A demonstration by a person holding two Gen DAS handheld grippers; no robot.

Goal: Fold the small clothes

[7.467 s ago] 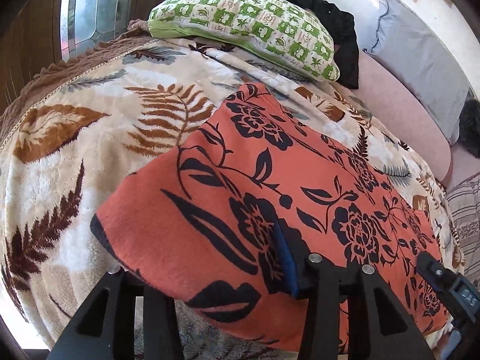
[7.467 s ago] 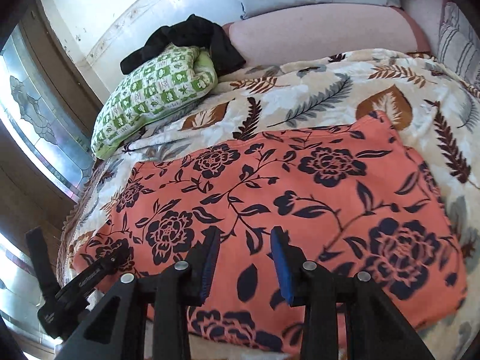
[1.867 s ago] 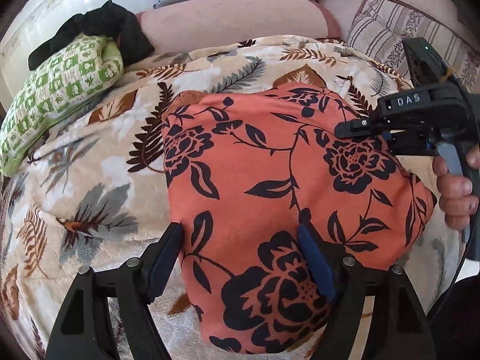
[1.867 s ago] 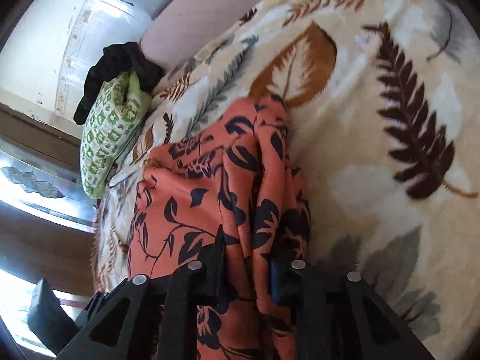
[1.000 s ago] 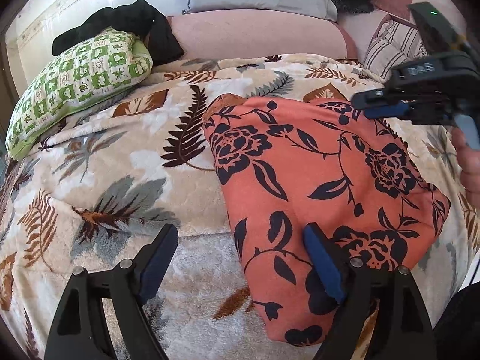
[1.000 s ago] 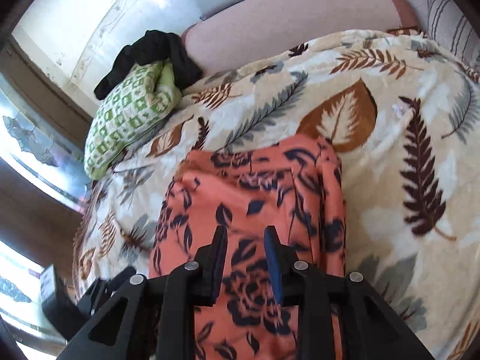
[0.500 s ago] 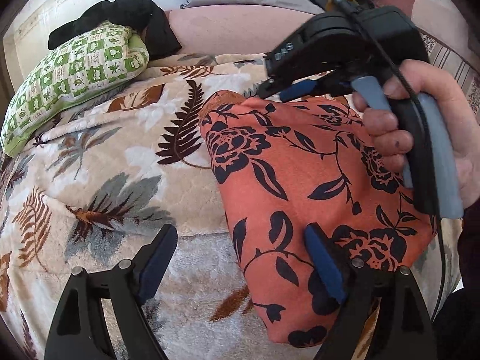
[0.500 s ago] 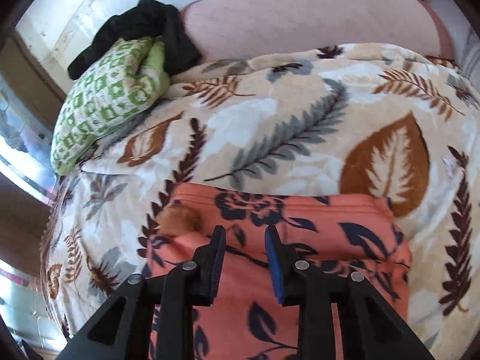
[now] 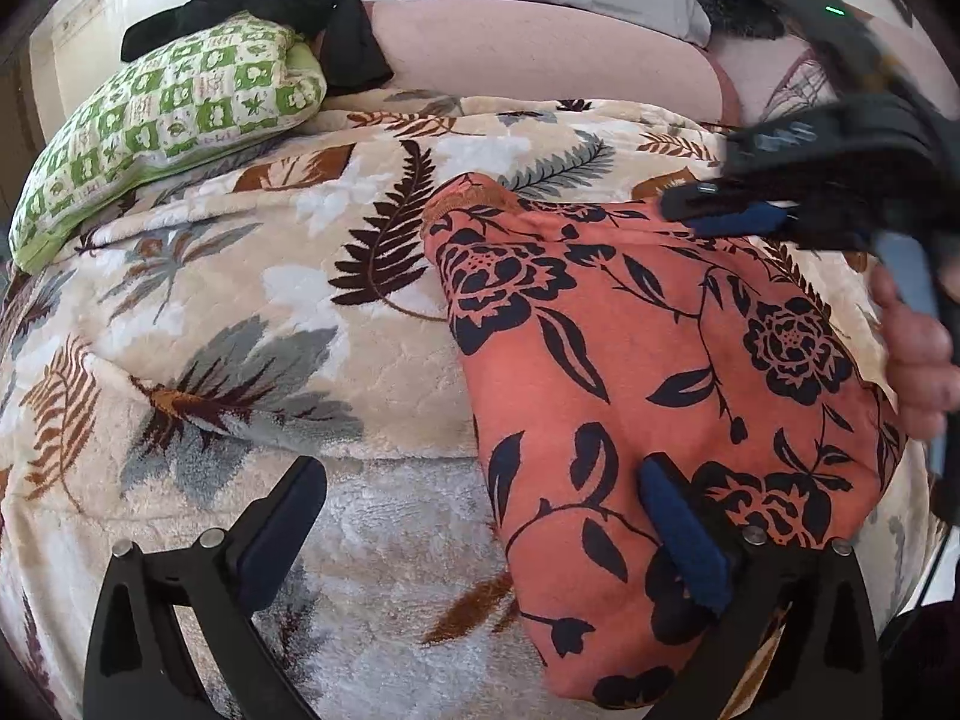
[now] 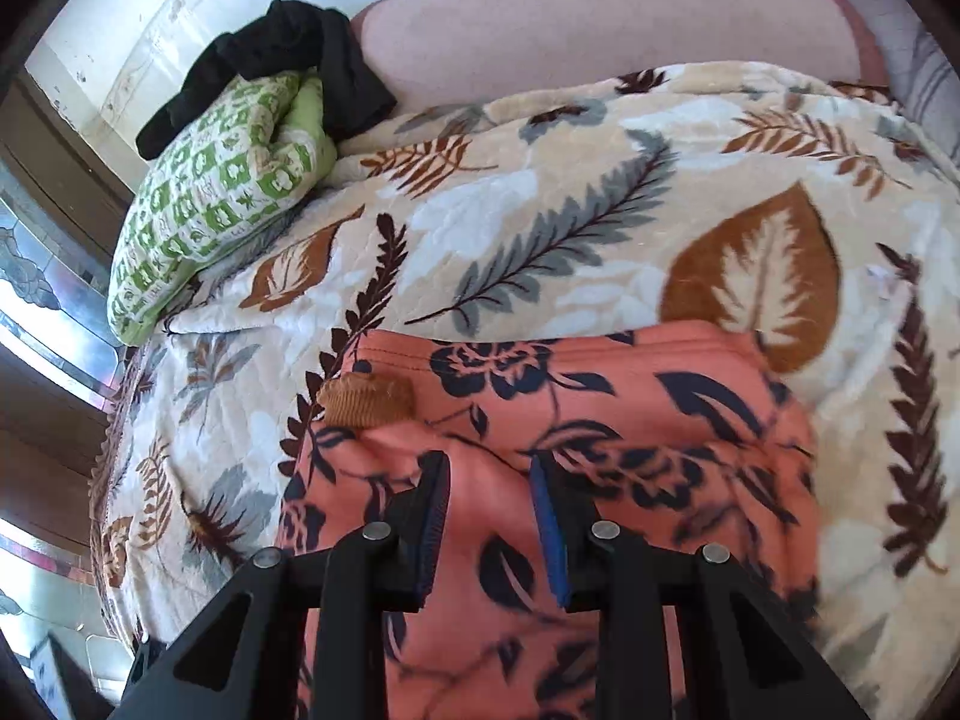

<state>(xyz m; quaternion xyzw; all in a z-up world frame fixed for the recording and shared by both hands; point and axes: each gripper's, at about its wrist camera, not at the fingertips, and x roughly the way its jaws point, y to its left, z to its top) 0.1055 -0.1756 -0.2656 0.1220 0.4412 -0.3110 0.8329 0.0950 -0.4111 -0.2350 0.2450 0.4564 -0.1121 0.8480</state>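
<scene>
The orange garment [image 9: 648,360], printed with dark flowers, lies folded into a narrow bundle on the leaf-patterned blanket [image 9: 240,300] that covers the bed. A brown ribbed trim [image 10: 366,399] shows at its far left corner.

The left gripper [image 9: 480,516] hangs over the near end of the bundle with its jaws spread wide; they have just been opening further. Its right finger [image 9: 684,540] lies against the cloth, while the left one [image 9: 282,522] stands over bare blanket. Nothing is clamped.

The right gripper [image 10: 489,516] is over the middle of the garment, jaws set narrowly apart with a slim gap between the blue pads. Cloth shows through that gap, but whether any fold is pinched cannot be told; the view is blurred there. In the left wrist view the same tool appears at the far right edge, gripped by a hand [image 9: 918,360].

A green checked pillow [image 9: 168,114] lies at the head of the bed with black clothing [image 9: 288,0] draped over it.
</scene>
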